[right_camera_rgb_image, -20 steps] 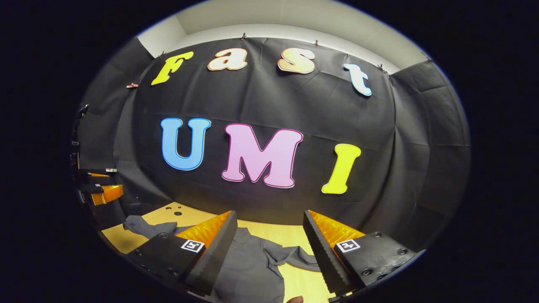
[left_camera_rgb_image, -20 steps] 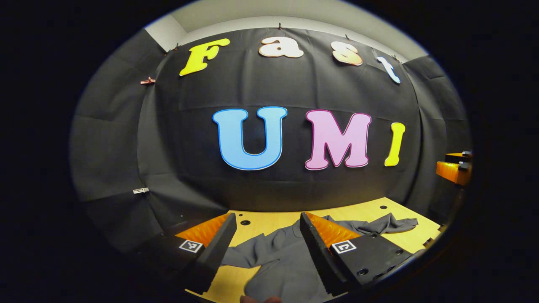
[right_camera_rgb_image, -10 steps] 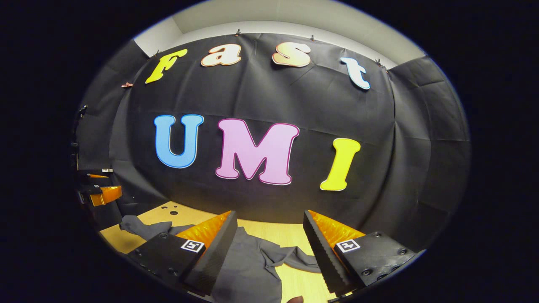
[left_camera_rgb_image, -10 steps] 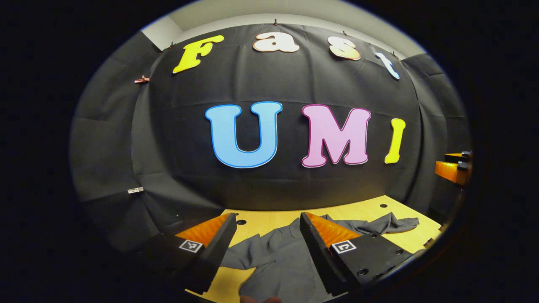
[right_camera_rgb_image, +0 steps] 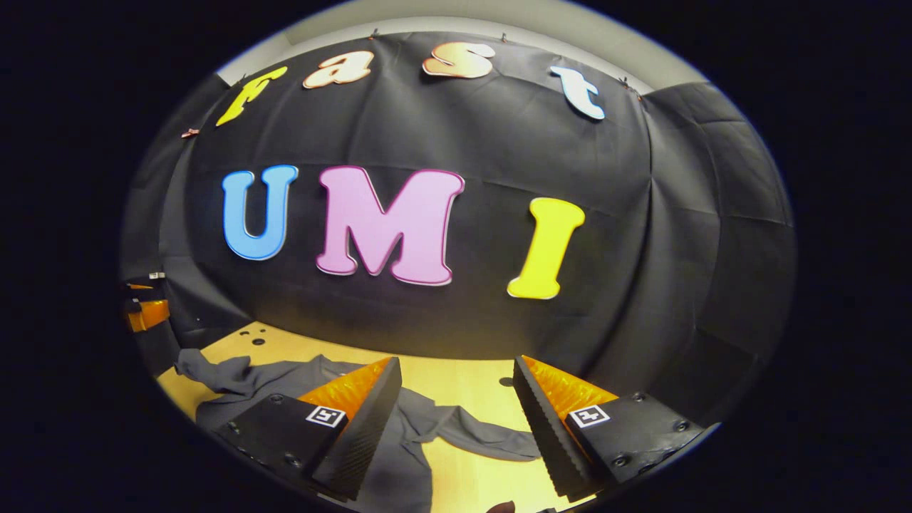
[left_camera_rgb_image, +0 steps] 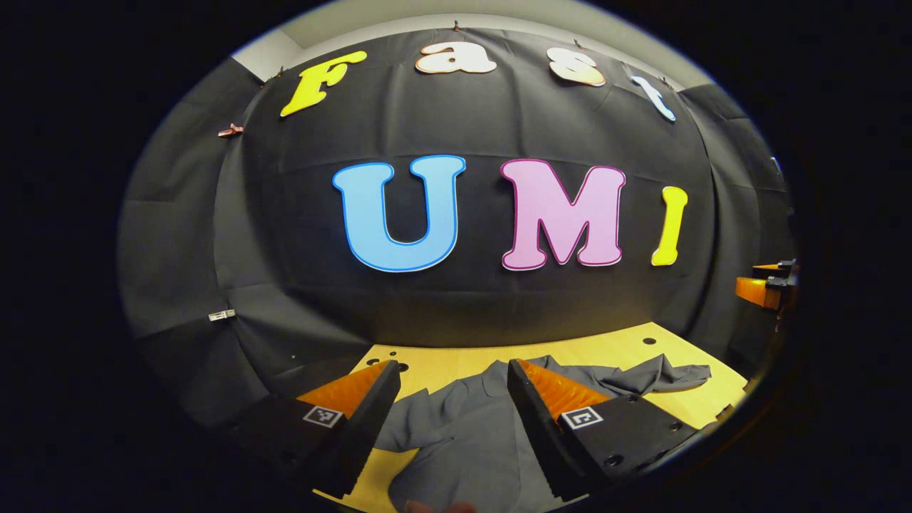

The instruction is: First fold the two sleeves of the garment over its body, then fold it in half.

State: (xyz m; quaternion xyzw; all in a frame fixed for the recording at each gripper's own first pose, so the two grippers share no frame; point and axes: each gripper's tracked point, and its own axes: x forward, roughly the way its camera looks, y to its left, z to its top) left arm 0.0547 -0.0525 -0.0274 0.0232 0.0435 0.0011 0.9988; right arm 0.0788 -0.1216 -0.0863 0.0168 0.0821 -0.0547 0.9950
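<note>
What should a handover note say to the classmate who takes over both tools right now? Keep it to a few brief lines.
Left tool: open, holding nothing, above the garment.
Right tool: open, holding nothing, above the near sleeve.
Grey garment: lies spread on the wooden table; both sleeves lie out to the sides, the far one rumpled.
Done: no fold yet.
Left: fold both sleeves over the body, then fold it in half.

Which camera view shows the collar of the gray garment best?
The left gripper view: the collar of the gray garment shows between the open fingers of the left hand-held gripper. In the right gripper view a finger covers that part of the garment.
</note>
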